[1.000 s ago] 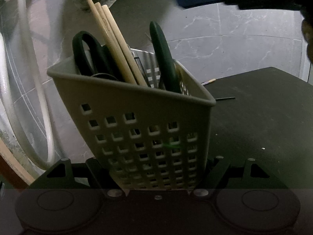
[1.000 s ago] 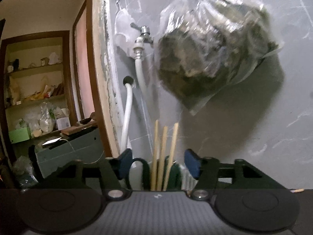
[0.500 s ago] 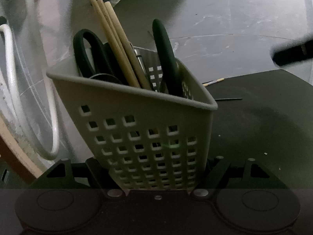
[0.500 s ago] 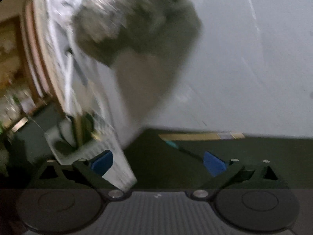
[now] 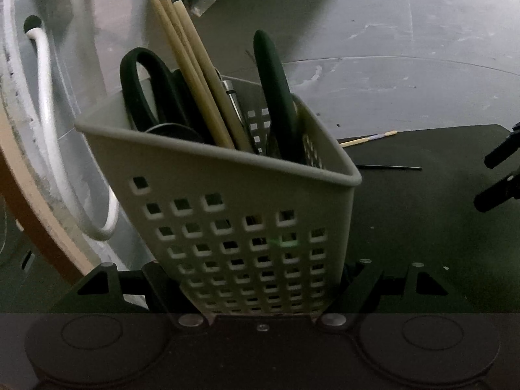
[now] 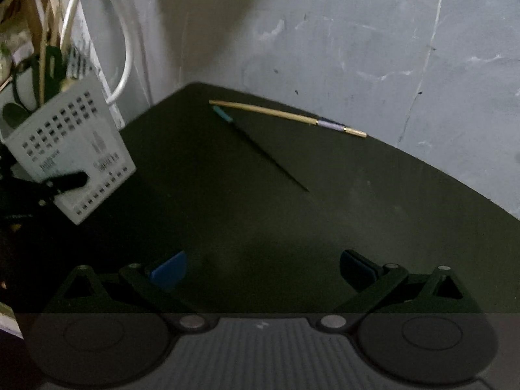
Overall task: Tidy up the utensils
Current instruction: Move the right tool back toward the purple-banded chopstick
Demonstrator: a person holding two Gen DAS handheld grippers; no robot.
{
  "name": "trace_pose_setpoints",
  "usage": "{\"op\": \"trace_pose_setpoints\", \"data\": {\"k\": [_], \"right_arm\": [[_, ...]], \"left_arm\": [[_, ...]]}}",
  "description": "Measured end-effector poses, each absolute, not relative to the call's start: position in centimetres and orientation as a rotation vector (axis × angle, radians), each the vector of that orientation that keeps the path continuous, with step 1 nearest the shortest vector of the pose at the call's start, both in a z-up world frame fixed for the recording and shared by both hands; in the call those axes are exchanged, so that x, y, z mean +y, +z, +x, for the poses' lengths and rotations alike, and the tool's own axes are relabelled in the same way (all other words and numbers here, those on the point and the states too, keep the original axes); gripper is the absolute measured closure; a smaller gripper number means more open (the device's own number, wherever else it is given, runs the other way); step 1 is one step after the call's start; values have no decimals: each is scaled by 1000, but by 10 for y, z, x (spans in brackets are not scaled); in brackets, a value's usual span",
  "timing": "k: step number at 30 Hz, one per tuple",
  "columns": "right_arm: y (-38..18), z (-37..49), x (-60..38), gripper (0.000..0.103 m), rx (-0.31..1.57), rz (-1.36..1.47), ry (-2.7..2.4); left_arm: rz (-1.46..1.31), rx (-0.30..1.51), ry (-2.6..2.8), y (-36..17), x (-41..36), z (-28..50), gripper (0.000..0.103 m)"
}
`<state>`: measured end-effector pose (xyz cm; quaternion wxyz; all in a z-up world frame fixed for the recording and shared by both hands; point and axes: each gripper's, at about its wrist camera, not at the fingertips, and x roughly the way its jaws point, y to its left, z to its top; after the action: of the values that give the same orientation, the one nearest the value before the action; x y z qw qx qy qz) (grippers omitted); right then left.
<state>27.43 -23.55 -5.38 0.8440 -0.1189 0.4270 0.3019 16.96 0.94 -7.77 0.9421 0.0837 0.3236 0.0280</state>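
Now we see the left tongs (image 5: 260,279) clamped on the grey perforated basket (image 5: 227,221), tilted, holding wooden chopsticks (image 5: 191,71), black scissors (image 5: 143,87) and a green-handled tool (image 5: 273,91). Our right tongs (image 6: 263,269) stand wide apart with nothing between them, having just been opening, above the dark tabletop (image 6: 227,221). Farther off lie a wooden chopstick (image 6: 286,117) and, just beside it, a thin dark stick (image 6: 269,156), near the grey wall (image 6: 325,32).
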Motion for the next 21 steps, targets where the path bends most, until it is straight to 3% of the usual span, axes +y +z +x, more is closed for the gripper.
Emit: {"op": "trace_pose_setpoints", "data": {"k": [21], "right_arm": [[-54,338,-221,0,821,-426,771]], "left_arm": [[148,672,181,-76,-12,163,22]]}}
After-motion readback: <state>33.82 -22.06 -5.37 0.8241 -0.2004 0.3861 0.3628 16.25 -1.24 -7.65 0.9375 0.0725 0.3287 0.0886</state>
